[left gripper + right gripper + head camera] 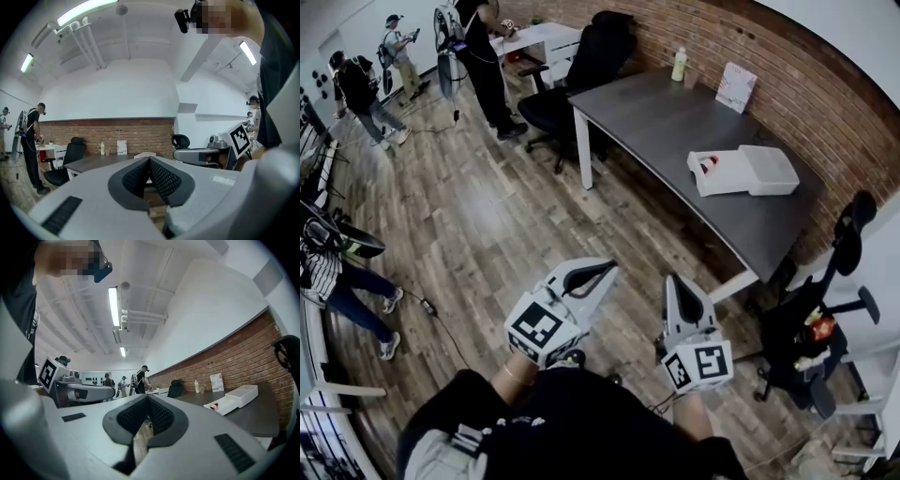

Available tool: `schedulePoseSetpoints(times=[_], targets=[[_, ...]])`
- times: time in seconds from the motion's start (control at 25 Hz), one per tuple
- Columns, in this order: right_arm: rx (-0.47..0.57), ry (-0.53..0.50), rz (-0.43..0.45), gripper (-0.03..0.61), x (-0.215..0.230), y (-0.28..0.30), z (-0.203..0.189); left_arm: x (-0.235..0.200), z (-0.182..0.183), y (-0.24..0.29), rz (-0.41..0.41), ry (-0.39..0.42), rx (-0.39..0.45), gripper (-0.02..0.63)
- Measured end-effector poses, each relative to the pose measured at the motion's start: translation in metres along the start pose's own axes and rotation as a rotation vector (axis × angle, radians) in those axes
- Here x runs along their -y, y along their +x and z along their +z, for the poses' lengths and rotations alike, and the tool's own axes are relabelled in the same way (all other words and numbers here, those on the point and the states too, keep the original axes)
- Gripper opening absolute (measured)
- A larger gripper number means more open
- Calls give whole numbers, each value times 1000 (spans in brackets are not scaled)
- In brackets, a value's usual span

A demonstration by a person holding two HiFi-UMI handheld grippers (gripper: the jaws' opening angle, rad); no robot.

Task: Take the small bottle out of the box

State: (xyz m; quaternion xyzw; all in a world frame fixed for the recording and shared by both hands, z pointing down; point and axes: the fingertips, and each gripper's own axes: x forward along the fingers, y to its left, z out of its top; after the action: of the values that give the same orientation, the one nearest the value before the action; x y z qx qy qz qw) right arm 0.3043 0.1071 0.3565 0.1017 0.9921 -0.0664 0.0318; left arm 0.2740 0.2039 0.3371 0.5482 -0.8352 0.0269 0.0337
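An open white box (741,172) lies on the grey table (675,122) at the upper right. The small bottle (708,166), white with a red cap, rests in its left half. The right gripper view shows the same box (236,398) and bottle (214,406) far off to the right. Both grippers hover over the wooden floor close to the person's body, well short of the table. My left gripper (605,272) (149,160) is shut with nothing in it. My right gripper (673,281) (148,397) is shut too and holds nothing.
A pale green bottle (679,64) and a standing card (736,86) sit at the table's far end. Black office chairs stand behind the table (581,75) and at the right (811,342). Several people (366,89) stand at the far left. A cable (436,319) crosses the floor.
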Motion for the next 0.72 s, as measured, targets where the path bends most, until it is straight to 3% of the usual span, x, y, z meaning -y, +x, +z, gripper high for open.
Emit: schedulePoseSetpoints(times=[0.36, 0.72], targets=[[-10, 17, 28, 2, 0, -30, -9, 24, -7, -11, 44, 34, -19, -2], [-20, 2, -24, 3, 27, -40, -7, 31, -11, 18, -1, 27, 3, -2]])
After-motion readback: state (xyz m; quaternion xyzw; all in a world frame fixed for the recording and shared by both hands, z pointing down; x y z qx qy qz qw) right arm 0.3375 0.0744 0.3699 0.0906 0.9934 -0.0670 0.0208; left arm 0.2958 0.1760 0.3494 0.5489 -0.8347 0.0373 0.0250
